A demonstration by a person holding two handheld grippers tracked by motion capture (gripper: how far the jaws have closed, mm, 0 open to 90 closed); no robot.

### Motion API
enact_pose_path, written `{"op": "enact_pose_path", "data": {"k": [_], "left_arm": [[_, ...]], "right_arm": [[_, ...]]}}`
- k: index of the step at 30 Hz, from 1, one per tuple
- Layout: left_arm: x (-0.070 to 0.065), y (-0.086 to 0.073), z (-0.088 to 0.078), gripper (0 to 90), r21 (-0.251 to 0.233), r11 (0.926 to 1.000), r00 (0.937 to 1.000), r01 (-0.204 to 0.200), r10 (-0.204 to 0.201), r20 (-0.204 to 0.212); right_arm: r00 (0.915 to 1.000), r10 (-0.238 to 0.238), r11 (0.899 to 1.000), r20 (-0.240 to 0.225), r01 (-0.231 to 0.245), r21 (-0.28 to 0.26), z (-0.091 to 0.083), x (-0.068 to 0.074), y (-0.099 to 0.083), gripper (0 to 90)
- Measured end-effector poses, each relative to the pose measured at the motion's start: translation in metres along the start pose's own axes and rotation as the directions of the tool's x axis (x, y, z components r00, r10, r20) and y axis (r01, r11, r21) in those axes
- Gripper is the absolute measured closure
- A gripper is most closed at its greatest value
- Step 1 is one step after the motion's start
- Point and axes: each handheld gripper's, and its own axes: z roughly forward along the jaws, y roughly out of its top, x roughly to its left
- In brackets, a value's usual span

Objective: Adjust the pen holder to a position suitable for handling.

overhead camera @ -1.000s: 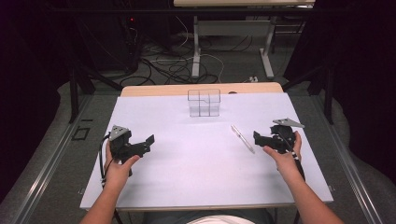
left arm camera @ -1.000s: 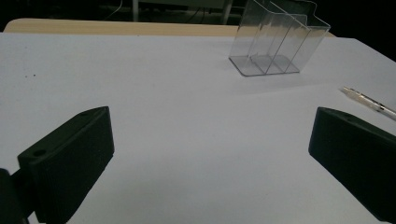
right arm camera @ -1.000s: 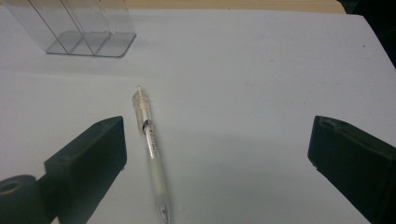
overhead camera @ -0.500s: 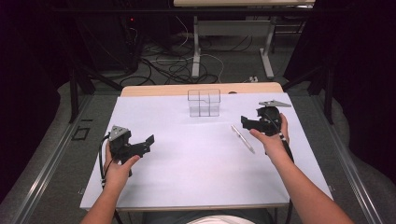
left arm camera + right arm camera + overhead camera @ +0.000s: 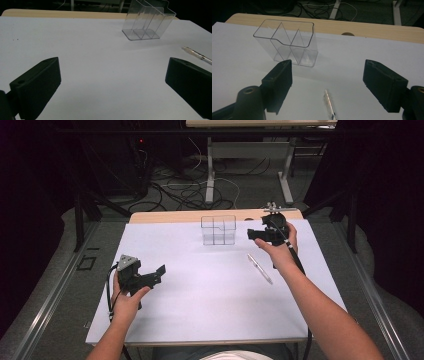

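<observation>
High view: right gripper (image 5: 251, 234) raised beside clear organizer (image 5: 218, 230), jaws spread yet just narrowing on nothing; pen (image 5: 260, 268) flat on white surface (image 5: 200, 310), just below; left gripper (image 5: 159, 271) parked, jaws spread. Left gripper view: organizer far, pen at right. Right gripper view: pen (image 5: 330, 106) between jaws, lower; best lowered squarely over barrel before pinching.

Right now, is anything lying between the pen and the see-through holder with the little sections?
No, nothing visible is in the way. The pen lies flat on the white table, and the clear holder stands upright farther back with only bare table between them. The right gripper hovers above that stretch, open and holding nothing.
</observation>
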Motion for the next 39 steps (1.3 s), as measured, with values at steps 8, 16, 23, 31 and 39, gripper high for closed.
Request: {"op": "enact_pose_path", "data": {"k": [8, 16, 23, 31, 39], "left_arm": [[0.001, 0.0, 0.001, 0.1, -0.001, 1.0, 1.0, 0.0, 0.0, -0.001], [0.002, 0.0, 0.0, 0.1, -0.004, 1.0, 1.0, 0.003, -0.003, -0.002], [0.002, -0.001, -0.001, 0.1, -0.002, 1.0, 1.0, 0.004, -0.004, -0.002], [0.006, -0.003, -0.006, 0.1, -0.01, 0.9998, 0.9997, 0.02, -0.02, -0.013], [0.007, -0.006, -0.01, 0.3, -0.009, 0.9996, 0.9992, 0.029, -0.029, -0.026]], "right_arm": [[0.9999, 0.007, 0.999, -0.015, -0.006, 0.047, 0.014, 0.006, 0.021, 39.0], [0.9999, 0.017, 0.997, 0.003, -0.017, 0.071, 0.027, 0.011, 0.041, 50.7], [0.9981, 0.061, 0.99, 0.003, -0.061, 0.125, 0.05, 0.016, 0.047, 59.7], [0.9985, 0.045, 0.988, 0.032, -0.049, 0.146, 0.075, 0.024, 0.045, 67.1], [0.9977, 0.049, 0.987, 0.047, -0.055, 0.15, 0.094, 0.028, 0.047, 68.4]]}}
